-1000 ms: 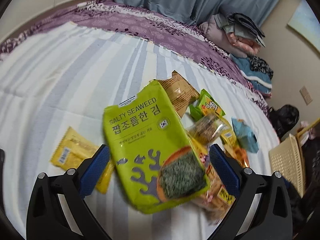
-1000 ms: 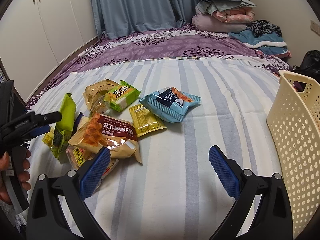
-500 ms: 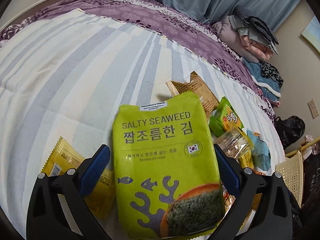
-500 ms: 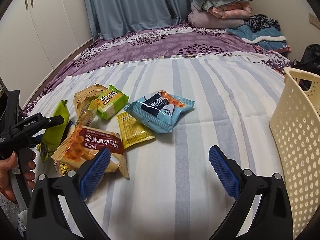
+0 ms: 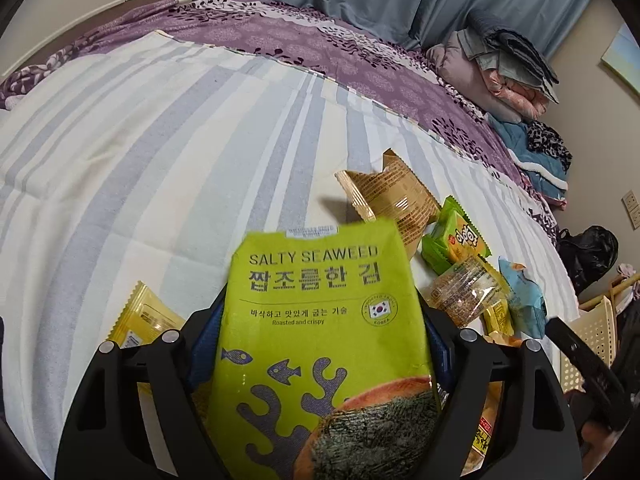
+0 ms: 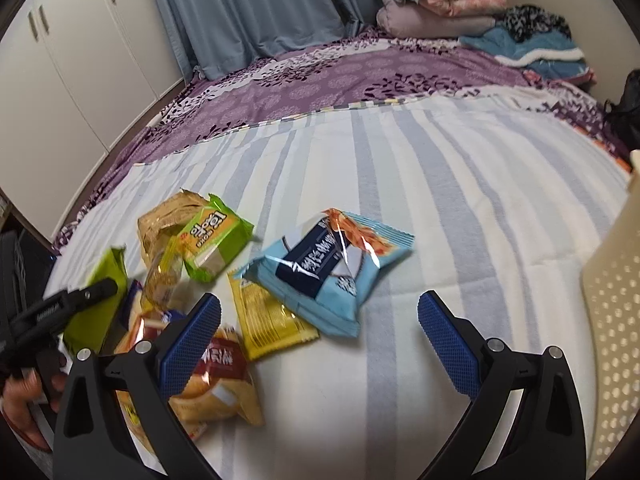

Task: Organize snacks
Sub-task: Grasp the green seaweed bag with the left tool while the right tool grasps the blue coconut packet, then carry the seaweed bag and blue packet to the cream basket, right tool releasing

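Note:
My left gripper [image 5: 320,344] is shut on a lime-green salty seaweed pack [image 5: 320,320], which fills the lower middle of the left wrist view; the pack also shows edge-on at the left of the right wrist view [image 6: 96,308]. My right gripper [image 6: 320,328] is open and empty above the striped bed, just short of a light-blue snack bag [image 6: 328,268]. A yellow packet [image 6: 268,324], a green packet [image 6: 212,240], a tan bag [image 6: 160,224] and an orange bag [image 6: 212,384] lie in a loose pile at the left.
A cream perforated basket [image 6: 612,320] stands at the right edge of the bed. Another yellow packet [image 5: 140,320] lies left of the left gripper. Folded blankets [image 6: 440,4] and clothes sit at the far end. White cupboards [image 6: 72,48] line the left wall.
My left gripper has closed its jaws onto the seaweed pack. My right gripper has moved forward and left, toward the light-blue bag and the pile.

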{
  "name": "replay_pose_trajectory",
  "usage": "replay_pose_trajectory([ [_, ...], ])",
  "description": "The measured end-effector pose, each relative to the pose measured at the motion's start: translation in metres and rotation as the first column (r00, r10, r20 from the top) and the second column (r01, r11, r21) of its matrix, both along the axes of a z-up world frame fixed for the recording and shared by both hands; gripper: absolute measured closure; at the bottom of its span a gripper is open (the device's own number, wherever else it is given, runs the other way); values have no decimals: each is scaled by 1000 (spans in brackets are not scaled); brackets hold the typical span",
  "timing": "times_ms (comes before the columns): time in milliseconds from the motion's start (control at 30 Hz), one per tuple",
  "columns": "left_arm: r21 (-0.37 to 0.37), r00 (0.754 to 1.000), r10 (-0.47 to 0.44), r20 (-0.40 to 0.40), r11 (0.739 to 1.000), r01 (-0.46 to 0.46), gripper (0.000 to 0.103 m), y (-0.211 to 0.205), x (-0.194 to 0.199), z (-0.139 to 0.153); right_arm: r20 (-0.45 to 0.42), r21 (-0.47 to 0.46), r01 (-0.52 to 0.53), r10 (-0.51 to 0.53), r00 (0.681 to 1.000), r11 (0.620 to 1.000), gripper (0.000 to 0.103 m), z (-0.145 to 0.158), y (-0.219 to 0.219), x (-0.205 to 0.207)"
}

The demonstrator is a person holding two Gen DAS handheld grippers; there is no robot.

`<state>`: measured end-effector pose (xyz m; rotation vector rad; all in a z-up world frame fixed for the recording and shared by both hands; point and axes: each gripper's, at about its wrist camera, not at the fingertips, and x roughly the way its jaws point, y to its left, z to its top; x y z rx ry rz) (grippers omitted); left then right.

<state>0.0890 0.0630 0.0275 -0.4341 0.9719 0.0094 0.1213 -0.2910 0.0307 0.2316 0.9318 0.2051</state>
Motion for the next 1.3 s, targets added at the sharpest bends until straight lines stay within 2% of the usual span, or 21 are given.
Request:
replay_pose_trajectory([
  [200, 41, 999, -21, 41, 999, 19, 21, -2, -4, 17, -80, 85, 37, -30, 996, 996, 5, -16, 8, 31],
  [400, 33, 998, -27, 57, 999, 25, 21, -2, -8, 26, -96, 36, 72, -68, 993, 997, 5, -26, 18, 50],
  [467, 38, 998, -31, 63, 999, 28, 21, -1, -10, 27, -84, 19, 70, -68, 994, 997, 5, -26, 20, 50],
  [600, 43, 997, -39, 73, 998, 36, 21, -3, -12, 32, -57, -46, 69, -72, 996, 997, 29, -25, 19, 46],
  [633, 40, 996, -42, 74, 998, 39, 21, -3, -12, 33, -55, -42, 69, -71, 996, 997, 31, -24, 16, 45],
  [900, 58, 993, -69, 99, 996, 64, 21, -12, -16, 45, -8, -54, 62, -63, 998, 997, 35, -13, 6, 29],
  [1300, 126, 976, -143, 165, 984, 123, 21, -48, -34, 80, 131, -55, 62, -54, 990, 997, 35, 38, -9, -18],
])
